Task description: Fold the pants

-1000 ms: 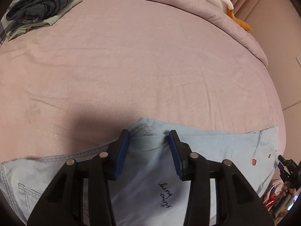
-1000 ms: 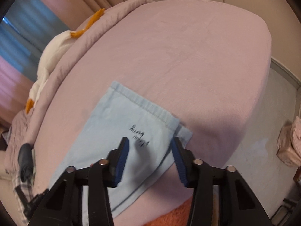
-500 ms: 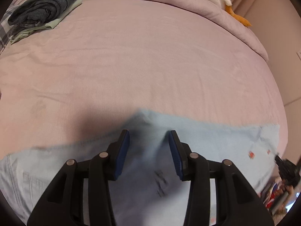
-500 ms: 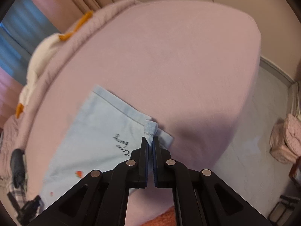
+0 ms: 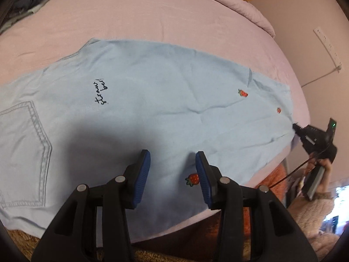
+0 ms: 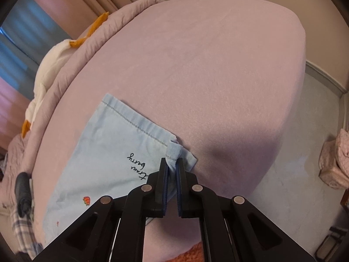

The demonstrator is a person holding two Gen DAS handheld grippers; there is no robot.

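Right gripper pinching pants hem | left gripper hovering, parted

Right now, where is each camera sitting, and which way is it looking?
Left wrist view: sits on the left tongs, looks down over the light blue pants spread on the pink bed; the right tongs and the person's hand show too.
Right wrist view: sits on the right tongs, looks down at the pinched hem corner.
Both show the pants' strawberry writing.

soft matt denim pants, pink fleecy bedsheet.
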